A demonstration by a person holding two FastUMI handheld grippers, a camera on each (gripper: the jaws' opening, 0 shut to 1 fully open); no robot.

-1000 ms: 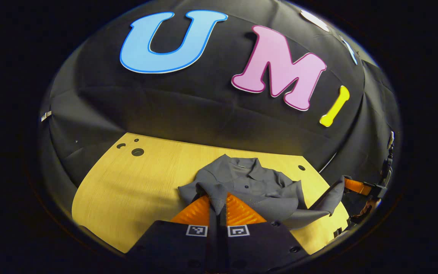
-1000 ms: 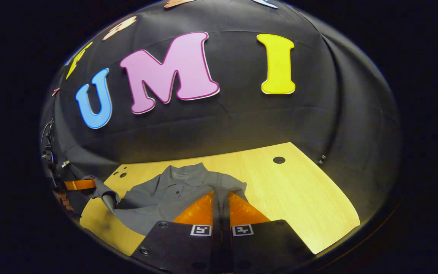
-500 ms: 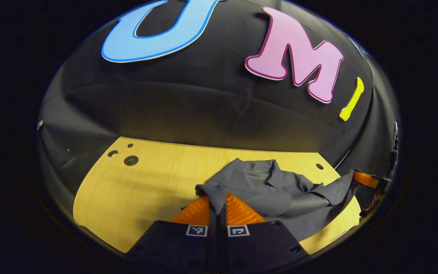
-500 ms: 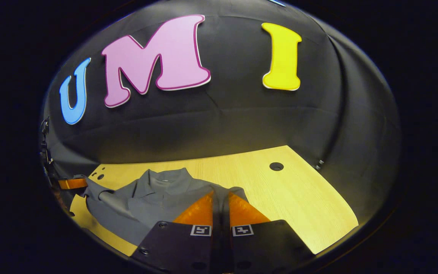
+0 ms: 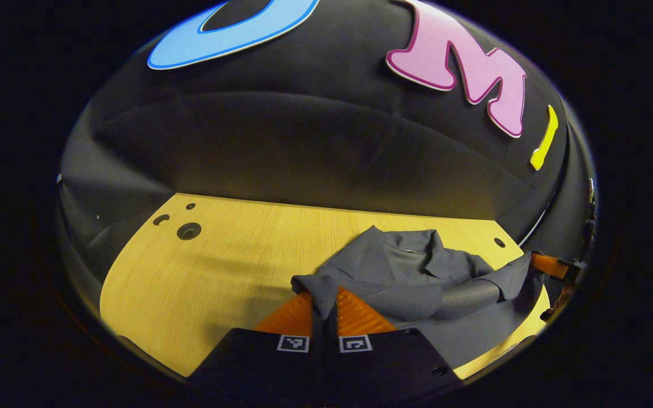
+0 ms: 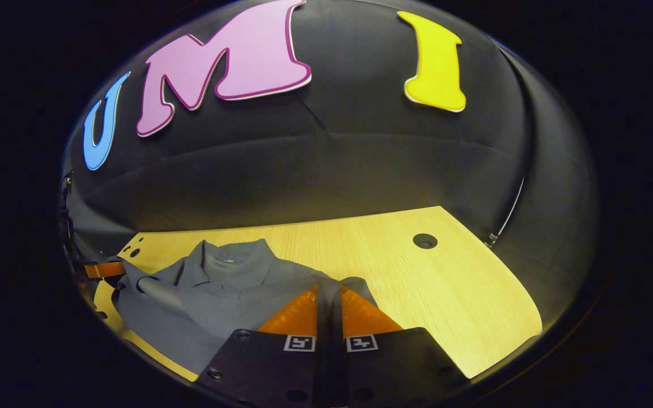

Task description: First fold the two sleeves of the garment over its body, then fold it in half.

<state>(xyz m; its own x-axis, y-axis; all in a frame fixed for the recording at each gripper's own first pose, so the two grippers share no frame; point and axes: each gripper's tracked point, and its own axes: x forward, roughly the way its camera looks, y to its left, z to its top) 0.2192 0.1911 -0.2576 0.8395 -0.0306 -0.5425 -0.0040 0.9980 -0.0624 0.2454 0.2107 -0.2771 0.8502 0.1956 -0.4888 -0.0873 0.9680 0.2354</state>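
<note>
A grey collared shirt (image 5: 400, 272) lies bunched on the wooden table (image 5: 202, 277), collar toward the back wall. My left gripper (image 5: 324, 297) is shut on a grey fold of the shirt, which drapes over its orange fingers (image 5: 355, 314). In the right gripper view the shirt (image 6: 219, 283) spreads to the left, and my right gripper (image 6: 329, 292) is shut on another edge of it, cloth pinched between its orange fingers (image 6: 298, 314). The right gripper (image 5: 547, 264) also appears far right in the left gripper view, cloth stretched to it. The left gripper (image 6: 102, 270) appears at far left in the right gripper view.
The table top has round cable holes at its back left (image 5: 189, 230) and back right (image 6: 424, 241). Black cloth walls close in behind and beside the table. Bare wood stretches left of the shirt in the left gripper view and right of it (image 6: 445, 294) in the right gripper view.
Both grippers have moved forward toward the collar, carrying the held edges of the shirt over its body. The cloth between them has gathered and bunched higher on the table.
</note>
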